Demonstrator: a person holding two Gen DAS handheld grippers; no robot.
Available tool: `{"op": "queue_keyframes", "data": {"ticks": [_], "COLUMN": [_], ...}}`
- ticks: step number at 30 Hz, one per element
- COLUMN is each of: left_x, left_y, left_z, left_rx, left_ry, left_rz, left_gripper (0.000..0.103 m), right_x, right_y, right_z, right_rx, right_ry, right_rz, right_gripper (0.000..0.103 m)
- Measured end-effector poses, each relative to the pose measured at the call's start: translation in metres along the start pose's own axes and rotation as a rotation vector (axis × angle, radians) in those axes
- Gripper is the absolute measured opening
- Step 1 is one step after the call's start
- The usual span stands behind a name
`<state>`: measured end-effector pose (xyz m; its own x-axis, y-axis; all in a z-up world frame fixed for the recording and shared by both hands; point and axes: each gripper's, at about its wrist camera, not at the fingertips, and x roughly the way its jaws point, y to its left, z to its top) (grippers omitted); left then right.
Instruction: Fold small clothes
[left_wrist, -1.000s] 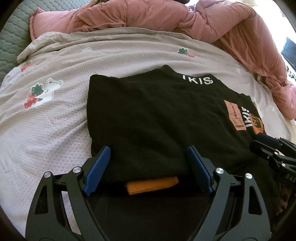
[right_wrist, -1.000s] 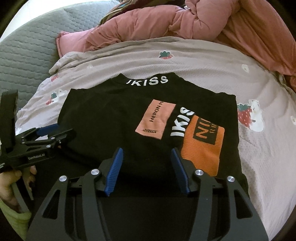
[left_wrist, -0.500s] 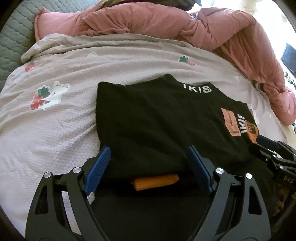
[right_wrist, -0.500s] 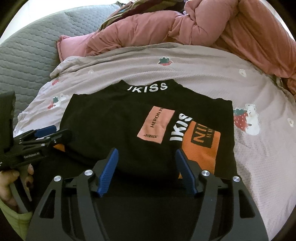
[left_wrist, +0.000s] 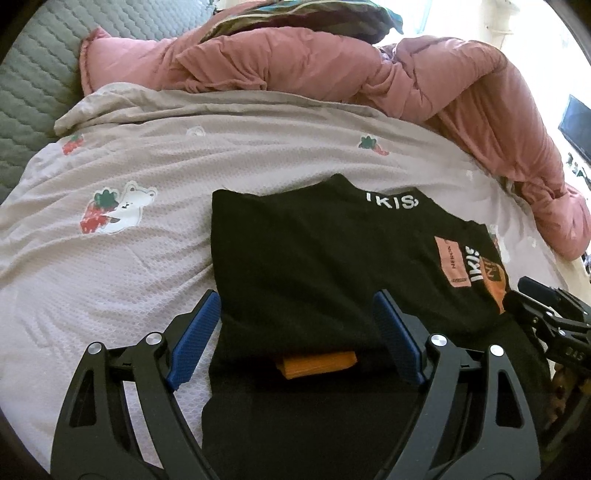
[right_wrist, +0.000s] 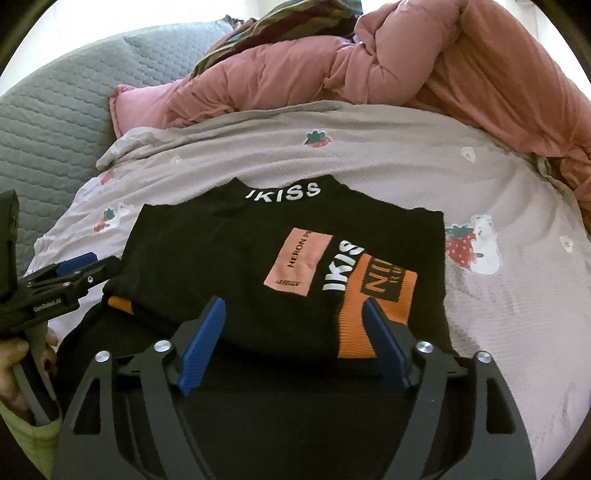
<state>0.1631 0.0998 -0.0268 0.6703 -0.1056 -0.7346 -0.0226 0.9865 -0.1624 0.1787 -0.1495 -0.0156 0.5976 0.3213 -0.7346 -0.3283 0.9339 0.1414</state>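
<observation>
A black shirt with white IKISS lettering and pink and orange patches lies folded on the bed. An orange cuff peeks out under its near edge. My left gripper hovers open over that near edge, pads apart from the cloth. In the right wrist view the shirt lies ahead of my right gripper, whose jaws are opening; the cloth's near edge lies under the gap, untouched by the pads. Each gripper shows side-on in the other view: the right gripper at the right, the left gripper at the left.
A pale sheet with strawberry and bear prints covers the bed. A bunched pink duvet lies along the far side and right. A grey quilted surface is at the far left. A hand holds the left gripper's handle.
The right gripper's jaws have spread wider. Both views have drawn back and up from the shirt, which now sits smaller and farther off. The left jaws keep the same width.
</observation>
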Motion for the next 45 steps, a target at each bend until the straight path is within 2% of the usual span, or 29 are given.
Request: {"op": "queue_keyframes", "data": {"ticks": [1,2,12,26,30,45], "left_x": [0.0,-0.001,-0.004,-0.034,-0.047,-0.074], "left_y": [0.0,-0.001,-0.006,-0.015,-0.021,-0.028], "left_z": [0.0,0.0,-0.003,-0.015,-0.021,-0.048], "left_rx": [0.001,0.002,0.011,0.019,0.022,0.03], "left_ry": [-0.001,-0.005,-0.023,-0.092,-0.105,-0.071], "left_rz": [0.001,0.003,0.014,0.039,0.036,0.039], "left_gripper": [0.082,0.094,0.094,0.094,0.094,0.094], "right_x": [-0.002,-0.004,-0.021,-0.059,-0.066,-0.092], "right_y": [-0.001,-0.002,-0.012,-0.037,-0.038,-0.032], "right_z": [0.0,0.0,0.001,-0.001,-0.002,-0.014], "right_rx": [0.0,-0.001,0.008,0.033,0.035,-0.006], "right_ry": [-0.005,-0.008,-0.037,-0.115,-0.13,-0.154], "right_rz": [-0.001,-0.005,-0.026,-0.059,-0.042,-0.002], "right_gripper": [0.08,0.081,0.094,0.096,0.097,0.097]}}
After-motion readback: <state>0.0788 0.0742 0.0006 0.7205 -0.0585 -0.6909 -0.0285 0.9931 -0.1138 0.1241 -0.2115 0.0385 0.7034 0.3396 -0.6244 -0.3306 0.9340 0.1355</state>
